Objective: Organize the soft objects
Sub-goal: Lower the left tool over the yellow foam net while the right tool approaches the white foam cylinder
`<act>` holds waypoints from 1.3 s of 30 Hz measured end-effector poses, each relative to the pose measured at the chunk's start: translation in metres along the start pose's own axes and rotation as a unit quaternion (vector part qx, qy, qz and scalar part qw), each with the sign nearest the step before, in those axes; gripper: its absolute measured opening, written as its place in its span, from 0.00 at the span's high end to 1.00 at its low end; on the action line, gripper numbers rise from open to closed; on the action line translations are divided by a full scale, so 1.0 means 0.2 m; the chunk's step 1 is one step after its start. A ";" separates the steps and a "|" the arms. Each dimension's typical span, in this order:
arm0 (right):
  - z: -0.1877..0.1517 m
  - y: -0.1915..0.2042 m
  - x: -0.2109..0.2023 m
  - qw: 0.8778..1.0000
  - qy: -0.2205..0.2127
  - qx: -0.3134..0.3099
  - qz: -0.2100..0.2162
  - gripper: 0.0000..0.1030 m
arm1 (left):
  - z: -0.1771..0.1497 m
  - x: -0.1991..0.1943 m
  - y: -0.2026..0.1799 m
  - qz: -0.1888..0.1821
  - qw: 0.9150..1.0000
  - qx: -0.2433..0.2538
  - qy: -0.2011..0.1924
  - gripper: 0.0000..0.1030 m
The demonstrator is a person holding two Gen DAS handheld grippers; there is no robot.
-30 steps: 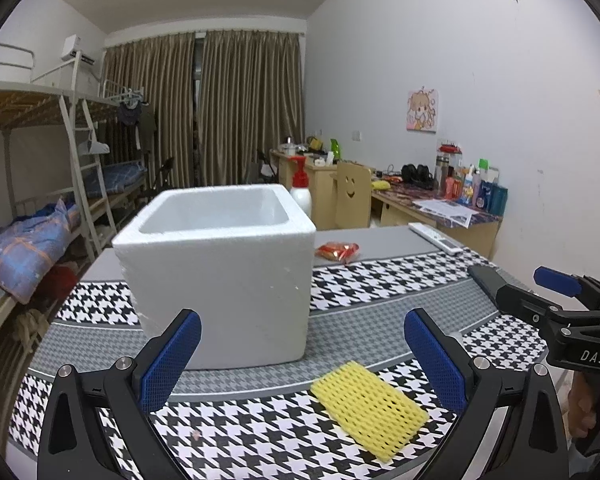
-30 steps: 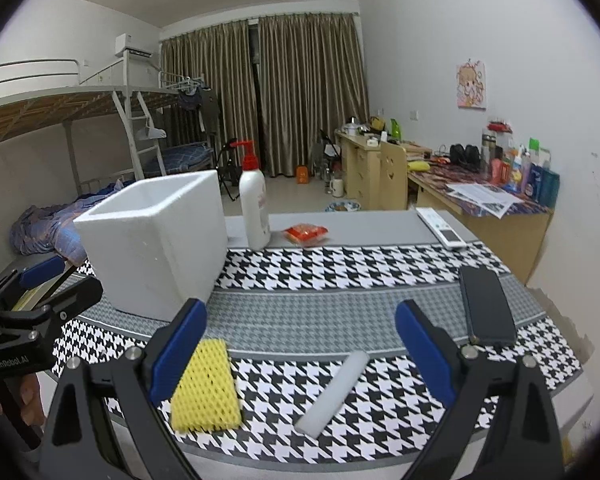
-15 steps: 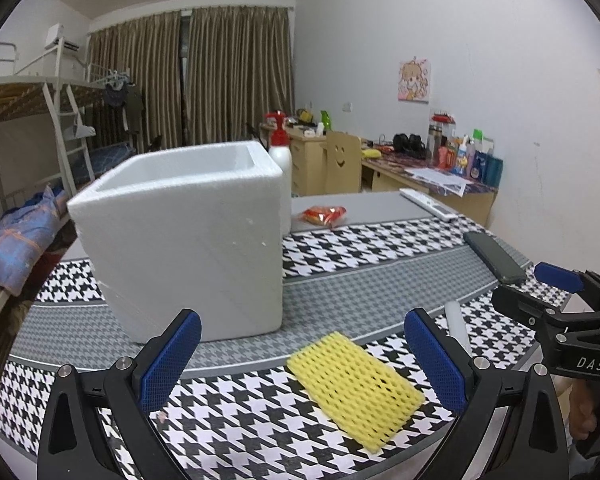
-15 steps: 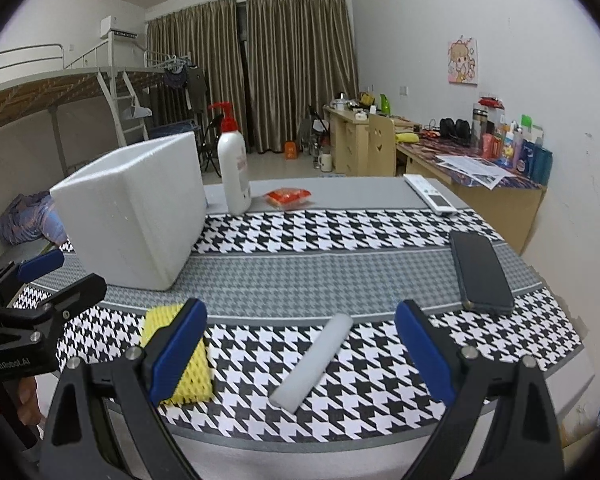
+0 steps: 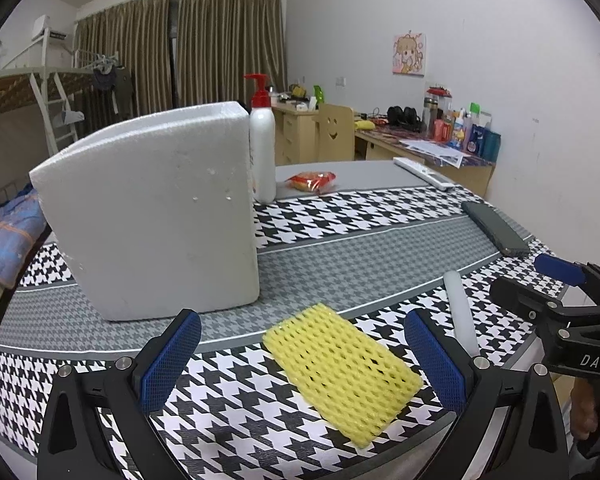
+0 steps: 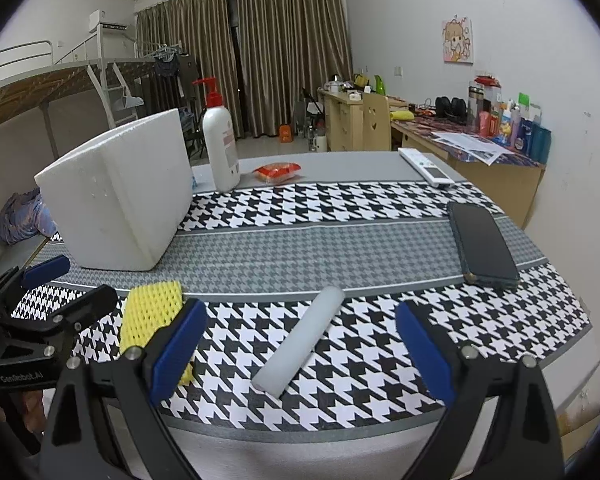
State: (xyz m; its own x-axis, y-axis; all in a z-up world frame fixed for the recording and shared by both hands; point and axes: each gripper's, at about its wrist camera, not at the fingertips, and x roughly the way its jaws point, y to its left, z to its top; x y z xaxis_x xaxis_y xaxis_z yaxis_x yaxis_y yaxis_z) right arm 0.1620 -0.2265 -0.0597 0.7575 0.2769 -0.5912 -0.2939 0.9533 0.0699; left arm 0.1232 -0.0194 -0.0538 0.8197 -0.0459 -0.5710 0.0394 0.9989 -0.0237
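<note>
Left gripper [image 5: 302, 358] jaws spread wide, empty, over the near table edge; yellow foam mesh sleeve [image 5: 342, 368] lies flat between its fingers on the houndstooth tablecloth [image 5: 340, 216]. Right gripper [image 6: 302, 354] also spread, empty, white foam cylinder [image 6: 300, 340] lying diagonal between its fingers. White styrofoam box [image 5: 152, 216] stands behind the sleeve. Only the right view shows the whole black phone [image 6: 482, 246] and white remote [image 6: 424, 166]; red-capped white pump bottle [image 6: 220, 140] is unobstructed there.

foam net [image 5: 342, 368] yellow | foam box [image 5: 152, 216] white | tablecloth [image 6: 340, 208] black-white houndstooth, grey band | fingers [image 5: 172, 360] blue
</note>
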 end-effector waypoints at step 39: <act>-0.07 -0.06 0.14 0.999 0.039 0.016 0.014 0.05 | -0.10 0.30 -0.11 -0.010 0.995 0.017 0.102 0.26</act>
State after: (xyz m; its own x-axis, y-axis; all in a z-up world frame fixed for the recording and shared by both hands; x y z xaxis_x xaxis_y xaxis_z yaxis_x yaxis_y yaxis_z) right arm 0.1786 -0.2323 -0.0872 0.7015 0.2948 -0.6489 -0.2951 0.9489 0.1120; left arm 0.1594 -0.0447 -0.1043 0.6859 -0.0610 -0.7252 0.0772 0.9970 -0.0108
